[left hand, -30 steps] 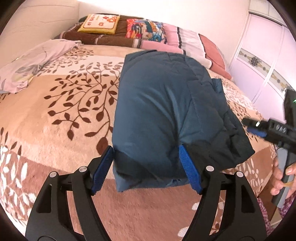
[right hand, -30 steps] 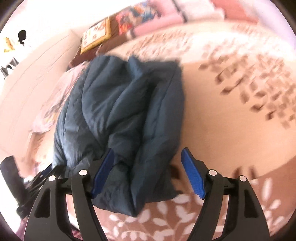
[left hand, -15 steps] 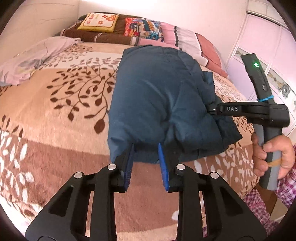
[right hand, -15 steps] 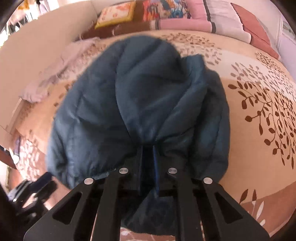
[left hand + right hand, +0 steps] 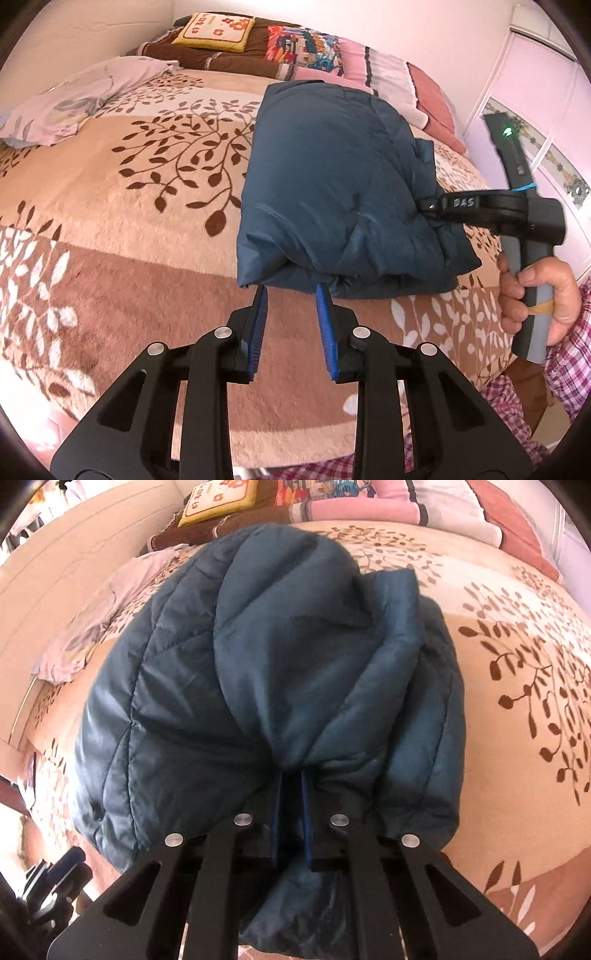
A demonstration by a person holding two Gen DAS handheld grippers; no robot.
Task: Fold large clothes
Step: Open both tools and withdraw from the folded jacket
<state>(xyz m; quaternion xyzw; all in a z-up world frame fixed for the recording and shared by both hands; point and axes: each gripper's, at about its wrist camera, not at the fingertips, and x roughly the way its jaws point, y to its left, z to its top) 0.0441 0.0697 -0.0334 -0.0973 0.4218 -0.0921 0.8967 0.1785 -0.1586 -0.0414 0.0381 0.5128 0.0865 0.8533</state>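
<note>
A dark blue puffy jacket (image 5: 332, 184) lies folded in a thick bundle on the bed. My left gripper (image 5: 291, 291) sits at its near edge, jaws partly closed around a fold of the hem. My right gripper (image 5: 291, 775) is shut on a bunched fold of the jacket (image 5: 258, 664) at its side. In the left wrist view the right gripper (image 5: 428, 205) comes in from the right, with its handle in a hand (image 5: 535, 295).
The bed has a beige and brown leaf-pattern blanket (image 5: 129, 184). A pale lilac cloth (image 5: 74, 99) lies at the far left. Pillows (image 5: 295, 40) line the headboard. A pink wardrobe (image 5: 546, 110) stands at the right.
Both grippers closed from wide open onto the jacket's edges. The right gripper moved in from the side and pinched a fold; the jacket's near edge has lifted slightly.
</note>
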